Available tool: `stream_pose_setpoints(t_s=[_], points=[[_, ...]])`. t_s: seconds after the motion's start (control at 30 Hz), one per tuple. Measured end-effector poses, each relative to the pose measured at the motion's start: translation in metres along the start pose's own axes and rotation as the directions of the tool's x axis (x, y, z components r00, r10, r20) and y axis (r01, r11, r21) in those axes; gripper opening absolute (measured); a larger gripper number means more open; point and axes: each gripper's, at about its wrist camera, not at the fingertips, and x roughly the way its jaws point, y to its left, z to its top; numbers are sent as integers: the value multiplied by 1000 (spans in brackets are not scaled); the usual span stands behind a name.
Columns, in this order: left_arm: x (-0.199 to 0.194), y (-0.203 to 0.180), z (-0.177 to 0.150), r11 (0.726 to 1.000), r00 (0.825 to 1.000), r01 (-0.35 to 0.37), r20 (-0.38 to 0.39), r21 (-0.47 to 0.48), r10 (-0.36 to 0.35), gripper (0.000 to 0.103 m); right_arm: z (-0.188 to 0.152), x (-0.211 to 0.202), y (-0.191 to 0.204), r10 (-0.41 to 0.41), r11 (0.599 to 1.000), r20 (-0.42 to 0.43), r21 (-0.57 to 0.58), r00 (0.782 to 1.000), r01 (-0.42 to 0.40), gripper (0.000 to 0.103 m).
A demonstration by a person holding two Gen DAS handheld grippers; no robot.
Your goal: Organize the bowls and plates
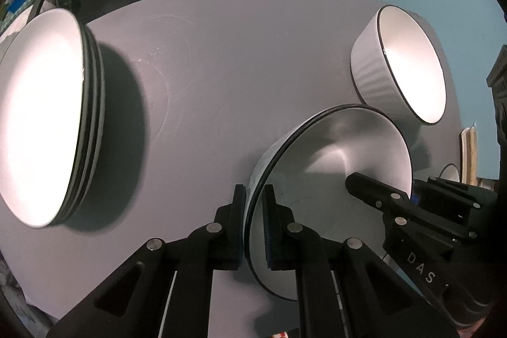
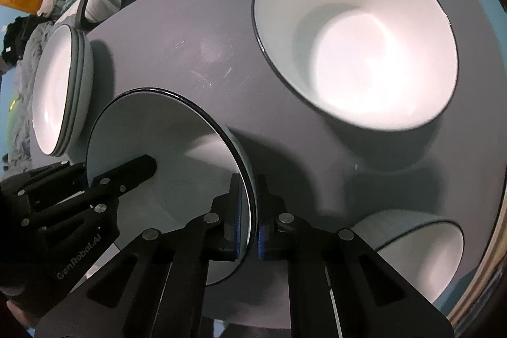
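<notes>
Grippers clamp opposite sides of one white ceramic bowl with a thin black rim [image 1: 332,167] on a round grey table [image 1: 221,53]. Left gripper [image 1: 254,205] is closed on the bowl's left rim; right gripper [image 2: 251,201] is closed on its right rim. Stacked white plates with dark edges [image 1: 41,119] sit well to the left. A ribbed white bowl [image 1: 399,65] stands just beyond the gripped one.

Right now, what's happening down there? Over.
Both jaws shut on one bowl's rim, opposite sides. Plate stack left, second bowl beyond. Path between clear.
</notes>
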Motion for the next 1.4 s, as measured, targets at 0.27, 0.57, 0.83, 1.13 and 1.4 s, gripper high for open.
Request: stream_pose_setpoints(t_s=[0.27, 0.57, 0.83, 1.13, 1.4], points=[[-23, -10, -2, 1000, 1000, 16, 12, 0, -16, 9, 1, -24, 7, -23, 1000, 17, 11, 1000, 23, 8], [-58, -40, 22, 998, 999, 11, 49, 57, -14, 9, 13, -63, -1, -30, 999, 79, 40, 996, 27, 8], [-60, -67, 49, 994, 996, 26, 83, 105, -35, 9, 28, -85, -25, -57, 996, 134, 83, 989, 46, 8], [-41, -93, 77, 991, 997, -2, 83, 136, -9, 9, 57, -81, -60, -50, 993, 121, 111, 991, 37, 8], [-24, -97, 85, 994, 999, -4, 51, 109, -1, 10, 70, -74, -77, -58, 992, 89, 115, 994, 47, 8]])
